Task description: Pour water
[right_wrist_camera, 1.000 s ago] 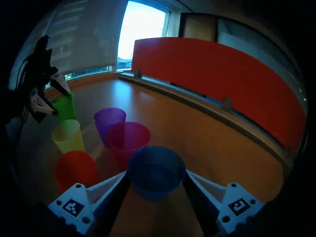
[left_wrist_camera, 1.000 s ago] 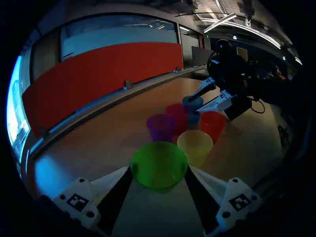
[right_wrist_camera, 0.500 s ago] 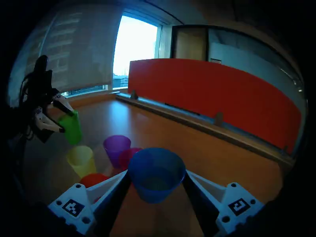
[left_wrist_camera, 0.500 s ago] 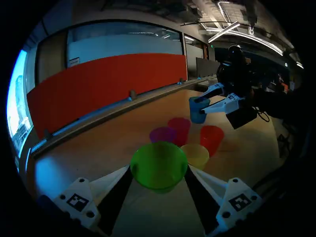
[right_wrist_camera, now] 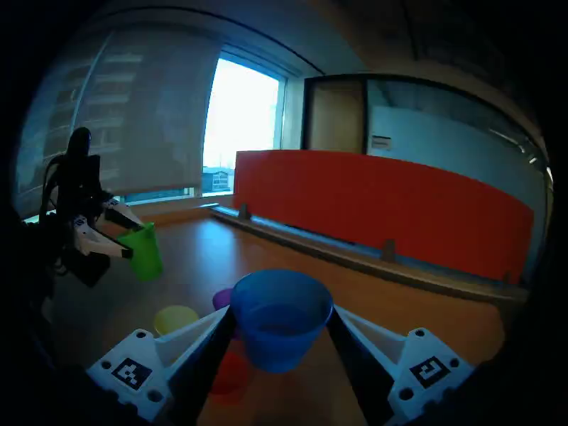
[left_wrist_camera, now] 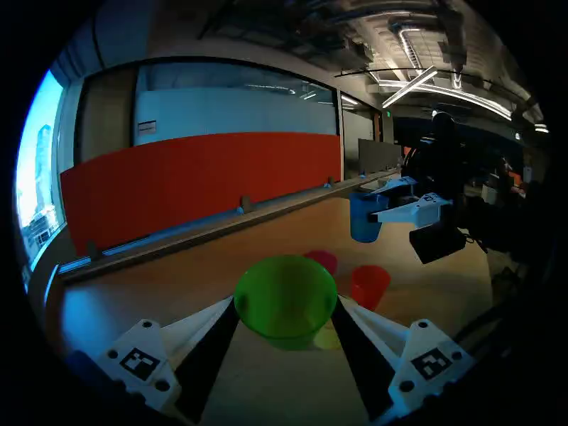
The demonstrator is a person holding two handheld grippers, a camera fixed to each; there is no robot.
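Observation:
My left gripper (left_wrist_camera: 285,328) is shut on a green cup (left_wrist_camera: 285,298), held upright above the wooden table (left_wrist_camera: 177,284). That same green cup (right_wrist_camera: 144,250) and the left gripper (right_wrist_camera: 122,236) appear far left in the right gripper view. My right gripper (right_wrist_camera: 281,349) is shut on a blue cup (right_wrist_camera: 281,317) with water in it, also lifted. In the left gripper view the blue cup (left_wrist_camera: 366,216) hangs at right between the right gripper's fingers (left_wrist_camera: 415,207). Below stand a red cup (left_wrist_camera: 370,285), a pink cup (left_wrist_camera: 323,260) and a yellow cup (right_wrist_camera: 176,319).
A purple cup (right_wrist_camera: 223,298) peeks out behind the blue one, and the red cup (right_wrist_camera: 228,372) sits under my right gripper. A long red partition (left_wrist_camera: 206,177) with a rail runs along the table's far edge. A bright window (right_wrist_camera: 238,135) lies beyond.
Both grippers have risen with their cups. The standing cups have dropped lower in both views and are partly hidden behind the held cups.

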